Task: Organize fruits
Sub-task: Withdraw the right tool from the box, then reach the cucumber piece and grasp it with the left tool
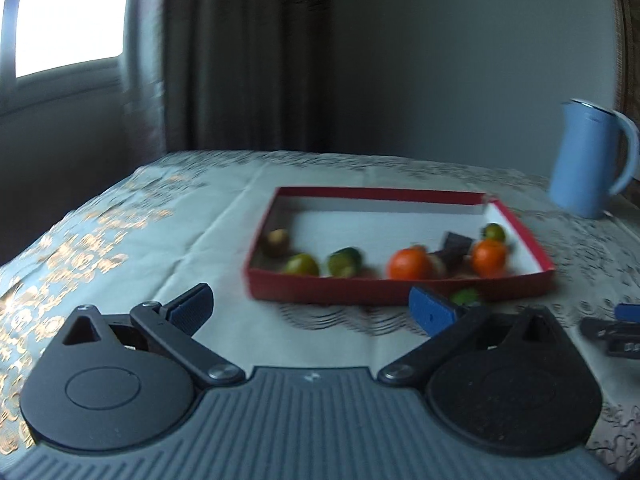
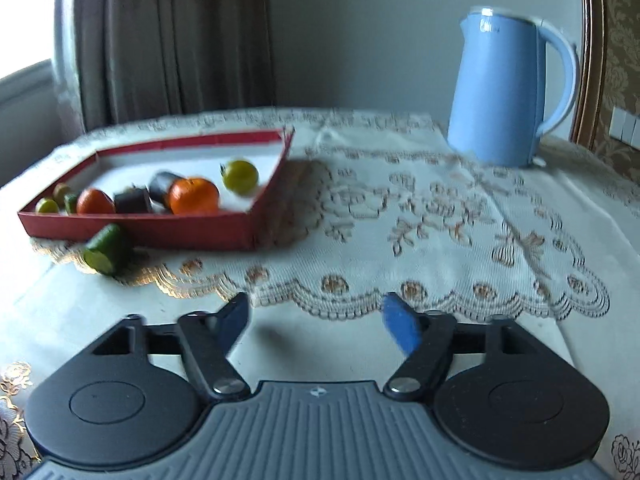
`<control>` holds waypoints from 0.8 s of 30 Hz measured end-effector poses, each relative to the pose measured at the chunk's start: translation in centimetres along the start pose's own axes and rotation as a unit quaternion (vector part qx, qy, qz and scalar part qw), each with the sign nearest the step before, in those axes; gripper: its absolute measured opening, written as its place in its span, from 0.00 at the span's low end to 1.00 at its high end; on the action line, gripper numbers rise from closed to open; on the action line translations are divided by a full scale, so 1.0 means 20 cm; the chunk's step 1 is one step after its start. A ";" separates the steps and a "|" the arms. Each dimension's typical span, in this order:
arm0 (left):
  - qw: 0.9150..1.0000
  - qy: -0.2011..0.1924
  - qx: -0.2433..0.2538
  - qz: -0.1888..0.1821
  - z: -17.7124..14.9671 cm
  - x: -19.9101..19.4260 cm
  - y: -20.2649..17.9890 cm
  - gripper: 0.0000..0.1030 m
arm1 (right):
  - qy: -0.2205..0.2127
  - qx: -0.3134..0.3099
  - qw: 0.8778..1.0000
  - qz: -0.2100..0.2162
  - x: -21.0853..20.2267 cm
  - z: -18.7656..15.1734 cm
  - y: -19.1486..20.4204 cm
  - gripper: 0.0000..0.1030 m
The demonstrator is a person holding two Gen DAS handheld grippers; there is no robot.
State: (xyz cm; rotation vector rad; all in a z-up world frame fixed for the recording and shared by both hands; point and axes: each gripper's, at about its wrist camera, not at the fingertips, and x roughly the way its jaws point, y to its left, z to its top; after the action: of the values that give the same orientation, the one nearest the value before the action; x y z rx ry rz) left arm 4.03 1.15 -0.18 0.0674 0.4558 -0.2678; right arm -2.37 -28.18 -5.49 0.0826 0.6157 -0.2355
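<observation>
Most fruit in red box (image 2: 136, 232); one green piece (image 2: 106, 249) left outside, touching its front wall; both grippers (image 1: 312, 312) (image 2: 316, 326) wide, empty

Right gripper (image 1: 618, 328) being cut off at 3 o'clock; green piece (image 1: 464, 296) hiding behind left finger (image 1: 434, 314); fruits (image 1: 412, 264) blurring.

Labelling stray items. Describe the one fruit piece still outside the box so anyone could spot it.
Find the red box on the lace tablecloth. Just outside its near wall lies a green cylinder piece on its side, pale cut end showing. It alone sits outside the box.
</observation>
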 end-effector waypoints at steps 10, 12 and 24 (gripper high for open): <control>0.997 -0.004 0.069 -0.039 -0.02 0.09 -0.37 1.00 | 0.020 0.006 1.000 -0.002 0.03 -0.01 -0.01 0.94; 0.996 0.000 0.078 -0.041 -0.03 0.12 -0.40 1.00 | 0.021 0.008 1.000 0.002 0.03 0.00 -0.01 0.95; 0.994 0.047 0.087 -0.056 -0.05 0.28 -0.49 0.89 | 0.017 0.020 1.000 0.013 0.02 0.00 -0.03 0.96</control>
State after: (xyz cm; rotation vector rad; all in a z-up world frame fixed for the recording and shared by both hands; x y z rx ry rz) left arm 5.83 -9.61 -3.66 0.2257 0.5297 -0.4163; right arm -2.16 -28.81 -5.77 0.1335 0.6435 -0.2214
